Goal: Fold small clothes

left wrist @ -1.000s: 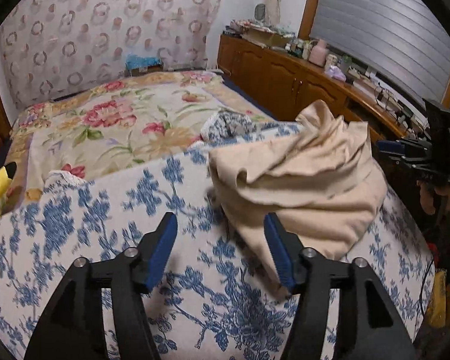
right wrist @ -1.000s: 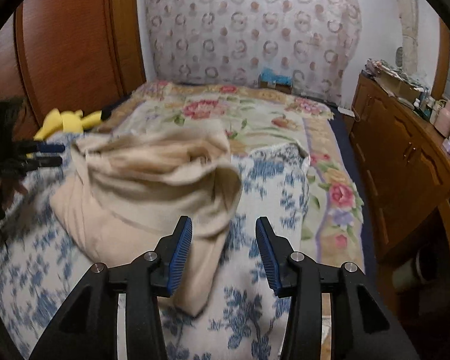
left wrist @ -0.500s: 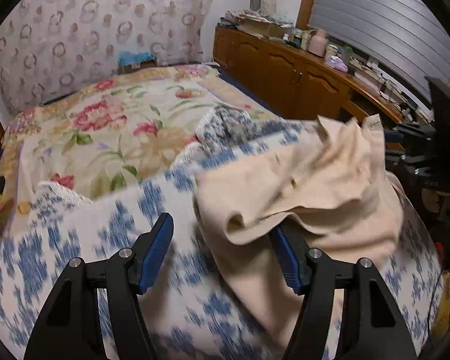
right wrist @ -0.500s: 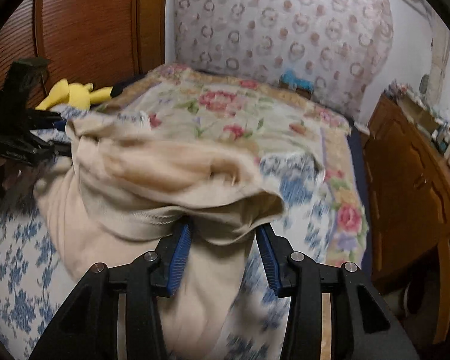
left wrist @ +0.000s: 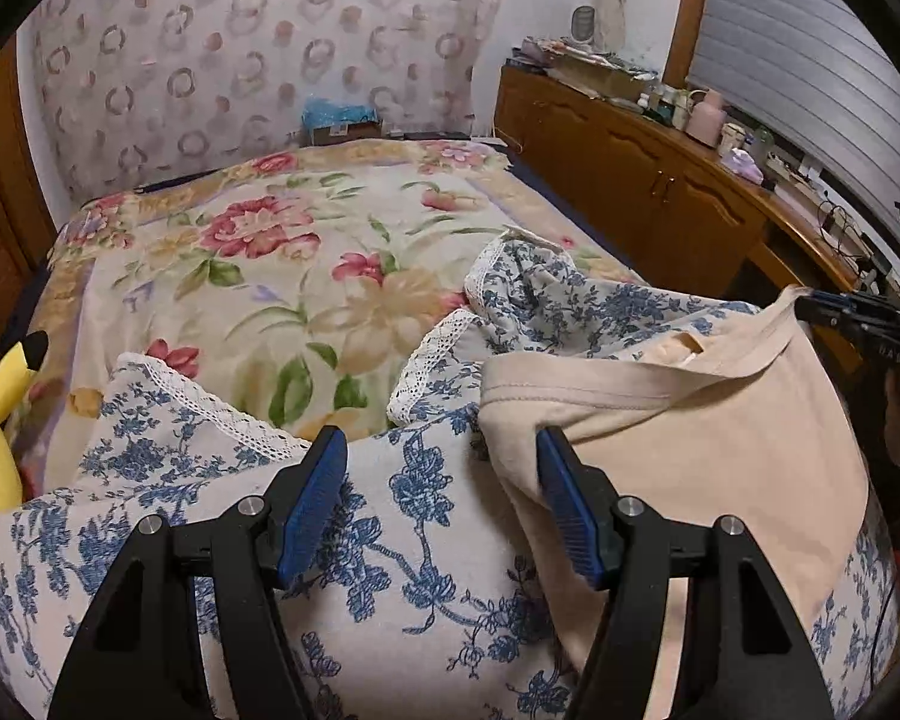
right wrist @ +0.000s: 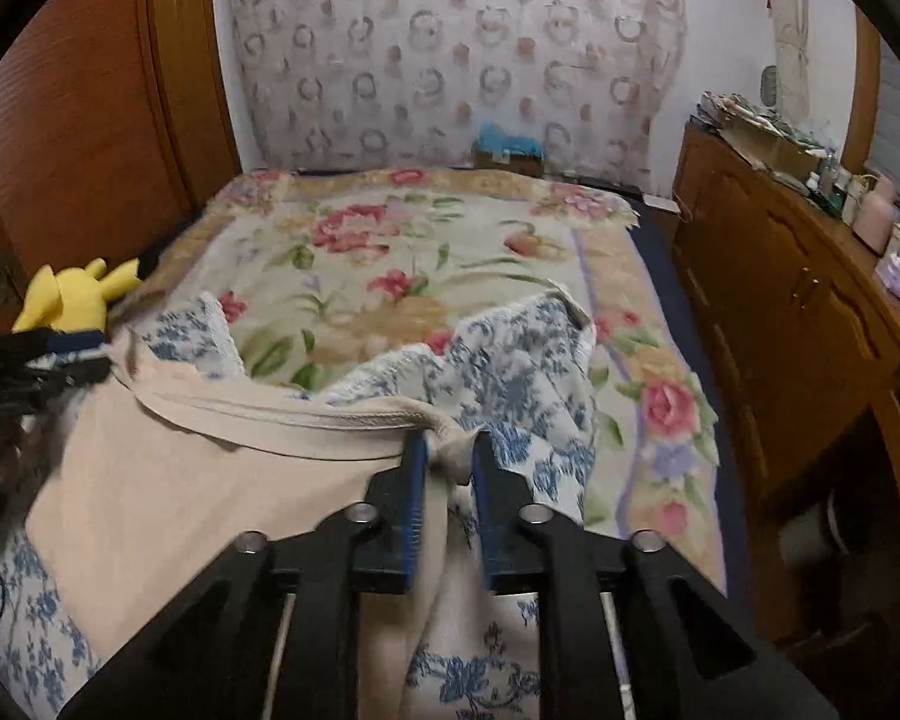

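My right gripper (right wrist: 447,471) pinches the beige garment's (right wrist: 180,492) hem to stretch it; my left gripper (left wrist: 441,504) gapes wide beside it

The garment (left wrist: 720,438) is soft matt beige knit cloth with a stitched hem. Under it lies a thin cotton sheet (left wrist: 426,540), blue-flowered, edged in white lace. The blanket (left wrist: 282,276) looks fleecy. Each claw (right wrist: 448,468) is matt black plastic with ribbed blue pads (left wrist: 315,498) and shiny metal screws. The cabinet (right wrist: 810,312) is glossy varnished wood.
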`<state>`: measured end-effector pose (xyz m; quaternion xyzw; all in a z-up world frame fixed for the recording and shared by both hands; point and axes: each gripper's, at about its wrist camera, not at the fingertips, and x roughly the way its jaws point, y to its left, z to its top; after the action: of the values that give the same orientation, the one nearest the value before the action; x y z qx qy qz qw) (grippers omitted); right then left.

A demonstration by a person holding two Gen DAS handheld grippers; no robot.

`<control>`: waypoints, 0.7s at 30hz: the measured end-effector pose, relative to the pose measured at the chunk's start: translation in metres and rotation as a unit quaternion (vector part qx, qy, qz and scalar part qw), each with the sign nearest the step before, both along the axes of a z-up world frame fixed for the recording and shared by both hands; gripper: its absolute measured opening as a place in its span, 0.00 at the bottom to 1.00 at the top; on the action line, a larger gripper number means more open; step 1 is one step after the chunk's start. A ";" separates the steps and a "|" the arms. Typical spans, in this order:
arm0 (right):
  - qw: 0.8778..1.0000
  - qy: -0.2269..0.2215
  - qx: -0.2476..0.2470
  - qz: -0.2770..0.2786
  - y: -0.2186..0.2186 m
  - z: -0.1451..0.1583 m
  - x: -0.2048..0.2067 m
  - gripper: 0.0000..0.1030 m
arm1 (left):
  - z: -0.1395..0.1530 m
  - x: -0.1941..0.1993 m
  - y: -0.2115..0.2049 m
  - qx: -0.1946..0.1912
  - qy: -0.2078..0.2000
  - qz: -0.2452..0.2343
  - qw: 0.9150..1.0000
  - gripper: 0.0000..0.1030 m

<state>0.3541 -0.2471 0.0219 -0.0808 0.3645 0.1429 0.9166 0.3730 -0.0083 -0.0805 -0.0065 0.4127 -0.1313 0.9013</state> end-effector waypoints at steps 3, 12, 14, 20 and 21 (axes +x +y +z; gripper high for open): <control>1.000 -0.001 -0.003 -0.010 0.002 0.004 -0.005 0.47 | 0.004 -0.009 -0.001 -0.010 -0.006 -0.003 1.000 0.65; 0.999 -0.014 0.001 0.045 0.015 0.014 -0.012 0.58 | 0.003 -0.012 -0.018 -0.014 -0.003 -0.030 0.999 0.65; 0.997 -0.007 -0.012 0.081 0.028 0.008 -0.016 0.58 | 0.003 -0.014 -0.020 -0.011 -0.003 -0.032 0.999 0.65; 0.989 0.010 -0.098 0.113 0.062 -0.014 0.001 0.58 | 0.001 -0.019 -0.021 -0.011 0.000 -0.034 0.999 0.65; 0.989 0.007 -0.103 0.109 0.063 -0.012 0.010 0.58 | 0.001 -0.020 -0.021 -0.011 0.000 -0.035 0.999 0.65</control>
<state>0.3644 -0.1843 0.0101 -0.2134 0.3726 0.2039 0.8798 0.3525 -0.0295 -0.0798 -0.0023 0.4112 -0.1670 0.8961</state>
